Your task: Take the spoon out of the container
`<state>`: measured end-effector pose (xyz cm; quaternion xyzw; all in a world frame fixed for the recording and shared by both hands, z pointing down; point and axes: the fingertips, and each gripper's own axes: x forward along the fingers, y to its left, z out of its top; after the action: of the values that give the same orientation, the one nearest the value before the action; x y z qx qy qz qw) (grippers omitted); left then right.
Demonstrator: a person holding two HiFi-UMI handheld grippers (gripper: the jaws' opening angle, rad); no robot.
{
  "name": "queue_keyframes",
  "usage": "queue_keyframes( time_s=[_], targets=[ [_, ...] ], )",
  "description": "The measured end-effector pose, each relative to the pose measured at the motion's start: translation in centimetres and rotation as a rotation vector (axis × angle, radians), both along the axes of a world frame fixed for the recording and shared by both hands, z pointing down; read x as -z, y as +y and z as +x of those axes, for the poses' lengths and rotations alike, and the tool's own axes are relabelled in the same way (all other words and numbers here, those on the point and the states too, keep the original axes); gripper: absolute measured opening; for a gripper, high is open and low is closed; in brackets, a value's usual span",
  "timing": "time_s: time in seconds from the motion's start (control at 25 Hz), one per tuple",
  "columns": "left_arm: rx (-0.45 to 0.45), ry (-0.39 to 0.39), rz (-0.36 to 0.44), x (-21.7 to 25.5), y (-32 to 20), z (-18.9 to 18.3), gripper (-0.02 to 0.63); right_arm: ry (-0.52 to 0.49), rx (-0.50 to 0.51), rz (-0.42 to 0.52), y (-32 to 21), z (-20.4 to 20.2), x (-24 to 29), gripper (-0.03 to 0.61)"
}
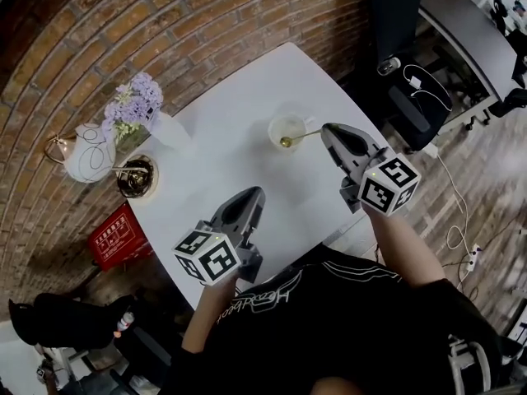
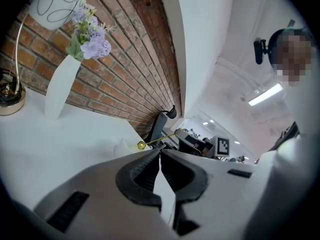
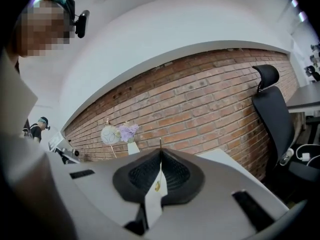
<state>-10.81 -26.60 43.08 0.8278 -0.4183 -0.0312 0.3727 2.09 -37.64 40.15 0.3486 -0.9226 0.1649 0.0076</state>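
Tightly closed right tool (image 1: 328, 131) on spoon (image 1: 301, 137).

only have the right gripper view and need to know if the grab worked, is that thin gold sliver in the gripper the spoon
observer: yes, head view shows the right gripper shut on the handle of the thin gold metal spoon.
operator: is it out of the cup yet
observer: its bowl is at the rim of the pale round cup; cleared or not, I cannot tell.
operator: and the left gripper
observer: left gripper is shut and empty above the white table.
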Motion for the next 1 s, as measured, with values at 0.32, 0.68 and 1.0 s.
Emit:
queue_keyframes(
  time_s=[0.32,0.68,1.0],
  targets=[
    [-0.033,-0.045,0.106,4.7,4.1,-0.1,0.009,0.018,0.070,0.036,8.1,-0.9,4.1,0.000],
    [-0.072,-0.116,0.230,8.8,7.7,0.6,0.009,0.008,0.104,0.089,15.1,-1.0,7.3,0.000],
    [-0.084,-0.134,0.265,9.9,9.8,0.9,0.009,-0.026,0.111,0.090,17.6,-1.2,8.0,0.000]
  ],
)
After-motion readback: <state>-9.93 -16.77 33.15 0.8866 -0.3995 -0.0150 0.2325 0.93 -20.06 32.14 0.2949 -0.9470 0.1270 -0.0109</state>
